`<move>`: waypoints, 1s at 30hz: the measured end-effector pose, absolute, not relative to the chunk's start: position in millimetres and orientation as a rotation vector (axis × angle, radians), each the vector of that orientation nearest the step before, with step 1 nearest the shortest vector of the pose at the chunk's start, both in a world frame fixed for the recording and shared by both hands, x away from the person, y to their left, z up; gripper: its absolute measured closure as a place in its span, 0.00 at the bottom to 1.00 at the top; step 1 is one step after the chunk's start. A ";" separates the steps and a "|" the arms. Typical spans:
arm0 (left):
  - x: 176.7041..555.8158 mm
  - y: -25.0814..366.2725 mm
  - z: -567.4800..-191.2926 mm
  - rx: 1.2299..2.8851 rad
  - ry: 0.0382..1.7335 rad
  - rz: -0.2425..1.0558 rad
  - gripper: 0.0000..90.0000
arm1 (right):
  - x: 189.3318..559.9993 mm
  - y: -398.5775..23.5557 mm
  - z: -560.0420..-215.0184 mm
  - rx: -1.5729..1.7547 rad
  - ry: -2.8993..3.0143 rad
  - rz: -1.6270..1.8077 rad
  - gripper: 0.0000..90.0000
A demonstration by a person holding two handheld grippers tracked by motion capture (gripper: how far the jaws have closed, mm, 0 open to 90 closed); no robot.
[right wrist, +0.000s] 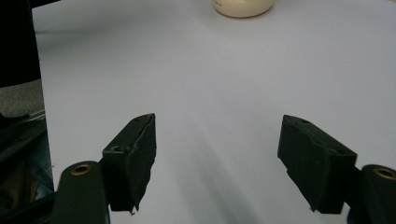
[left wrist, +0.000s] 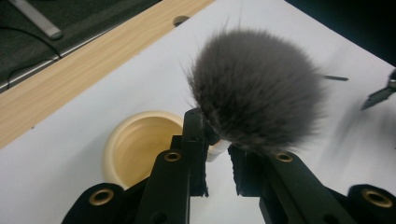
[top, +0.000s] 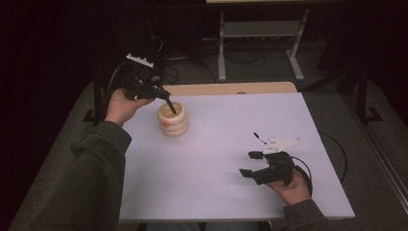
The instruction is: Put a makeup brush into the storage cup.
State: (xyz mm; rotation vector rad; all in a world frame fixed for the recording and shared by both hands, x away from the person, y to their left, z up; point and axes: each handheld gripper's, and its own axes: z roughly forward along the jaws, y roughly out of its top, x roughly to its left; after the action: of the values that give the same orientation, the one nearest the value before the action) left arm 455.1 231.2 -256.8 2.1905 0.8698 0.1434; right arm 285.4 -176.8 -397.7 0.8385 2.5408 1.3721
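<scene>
- Dark floor and desk legs surround your white table (top: 226, 159), which has a wooden strip along its far edge.
- Your left gripper (top: 162, 94) sits at about ten o'clock on the table, its jaws narrowed on the pale handle of a fluffy grey brush (left wrist: 254, 91); in the left gripper view the bristle head billows just past the jaw tips.
- From above, a thin dark stick (top: 171, 104) slants from that gripper down into the mouth of the cream ringed holder (top: 172, 119). I take it for the brush's stem, though it is too small to be sure.
- Step in hand, as I judge it: seating the brush in the holder, or drawing it out. Either way, keep the stem centred in the opening and move along its own line, so that it does not lever on the rim and tip the holder.
- Long axis: it runs from the gripper at roughly ten o'clock, down toward four o'clock into the holder, tilted rather than upright. Bring it nearer vertical before lowering.
- Your right gripper (top: 251, 163) rests at about four o'clock on the table, well apart from the holder, jaws wide with nothing between them. Use it to steady the holder's side if it wobbles.
</scene>
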 end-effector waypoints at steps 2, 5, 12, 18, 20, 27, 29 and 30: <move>457.1 233.5 -257.9 2.177 0.889 0.148 0.85 | 285.5 -176.8 -397.7 0.838 2.540 1.372 0.30; 460.1 235.6 -259.5 2.171 0.908 0.156 0.85 | 285.6 -176.3 -398.0 0.835 2.541 1.368 0.30; 463.5 238.0 -262.5 2.160 0.939 0.162 0.85 | 285.5 -177.9 -397.4 0.835 2.533 1.371 0.29; 465.5 239.9 -266.9 2.154 0.967 0.169 0.85 | 285.4 -178.1 -397.1 0.835 2.531 1.373 0.29; 466.9 241.0 -269.4 2.152 0.975 0.163 0.85 | 285.4 -178.0 -397.1 0.834 2.531 1.372 0.29; 468.9 243.0 -279.5 2.145 1.016 0.174 0.85 | 285.2 -177.9 -397.1 0.832 2.532 1.368 0.29; 468.8 244.7 -281.4 2.154 1.014 0.184 0.85 | 285.2 -177.9 -396.9 0.831 2.531 1.367 0.29; 468.8 245.2 -282.2 2.154 1.016 0.185 0.85 | 285.1 -178.0 -396.8 0.830 2.531 1.367 0.29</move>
State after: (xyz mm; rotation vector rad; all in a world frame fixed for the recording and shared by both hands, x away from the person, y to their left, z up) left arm 468.8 245.2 -282.2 2.1545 1.0155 0.1851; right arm 285.1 -178.0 -396.8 0.8304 2.5309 1.3673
